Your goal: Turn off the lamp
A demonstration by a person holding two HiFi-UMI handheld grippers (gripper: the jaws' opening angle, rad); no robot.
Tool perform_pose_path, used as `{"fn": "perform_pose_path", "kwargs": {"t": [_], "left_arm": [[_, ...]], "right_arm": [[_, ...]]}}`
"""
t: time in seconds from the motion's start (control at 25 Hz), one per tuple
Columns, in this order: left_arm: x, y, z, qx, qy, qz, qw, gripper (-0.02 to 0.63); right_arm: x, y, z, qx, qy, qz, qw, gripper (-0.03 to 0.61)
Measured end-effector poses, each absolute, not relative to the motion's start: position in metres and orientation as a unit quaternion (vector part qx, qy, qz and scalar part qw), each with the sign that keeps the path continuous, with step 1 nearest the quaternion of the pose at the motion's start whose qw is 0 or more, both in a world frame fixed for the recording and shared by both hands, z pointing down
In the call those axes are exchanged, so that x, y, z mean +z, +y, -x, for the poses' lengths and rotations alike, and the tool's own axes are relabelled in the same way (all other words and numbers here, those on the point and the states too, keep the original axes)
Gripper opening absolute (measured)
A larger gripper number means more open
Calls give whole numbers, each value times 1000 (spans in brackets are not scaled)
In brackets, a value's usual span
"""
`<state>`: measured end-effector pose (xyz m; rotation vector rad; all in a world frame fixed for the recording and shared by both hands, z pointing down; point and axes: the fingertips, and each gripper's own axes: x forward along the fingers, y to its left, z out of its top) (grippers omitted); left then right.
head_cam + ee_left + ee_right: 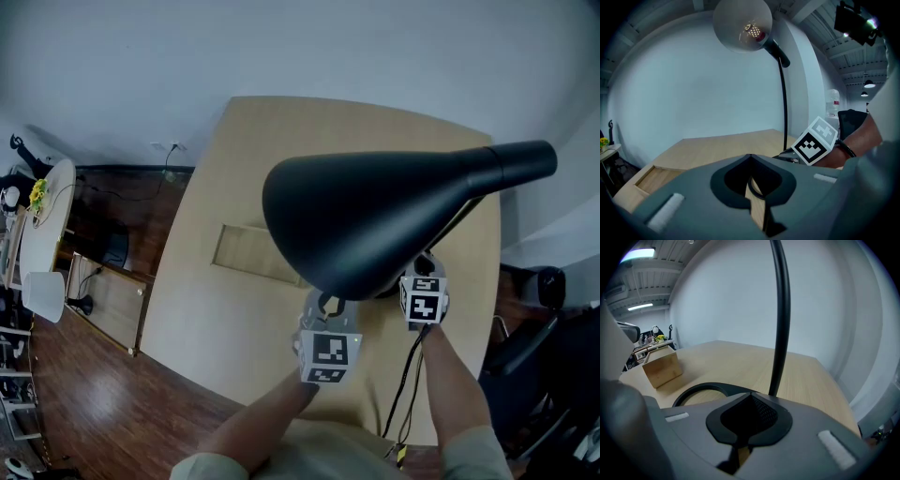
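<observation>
The black lamp point(375, 220) stands on the wooden table point(234, 323), its wide shade point(743, 24) filling the centre of the head view. Seen from below, the small bulbs inside look dim. A thin stem point(780, 310) rises from a ring base point(701, 392). Both claws sit at 6 o'clock of the shade, which hides their tips from above. The left gripper point(750, 157) and right gripper point(750, 394) are clenched on nothing. A wooden box point(662, 367) lies at 9 o'clock and a black cable point(409, 375) trails at 5 o'clock.

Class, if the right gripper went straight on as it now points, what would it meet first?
Probably the lamp stem, which stands close ahead, slightly right of the line of the right gripper. Depth is unclear.
</observation>
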<state>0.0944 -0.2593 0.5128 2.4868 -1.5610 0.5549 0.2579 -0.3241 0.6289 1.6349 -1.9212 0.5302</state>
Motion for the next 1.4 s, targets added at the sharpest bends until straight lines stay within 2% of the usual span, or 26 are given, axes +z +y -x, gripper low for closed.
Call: {"fn": "perform_pose_path", "kwargs": {"t": [0.24,0.64,1.4], "left_arm": [[500,-257,-90,178,-524,-830,69,0],[481,-246,-86,152,-519,-839,65,0],[414,-178,-50,87,-480,-872,23,0]], "right_arm": [[612,-321,-253,176,-714,-623,266,0],[544,-290,-245,138,-720,-651,197,0],[432,-175,-205,78,-695,-703,126,0]]}}
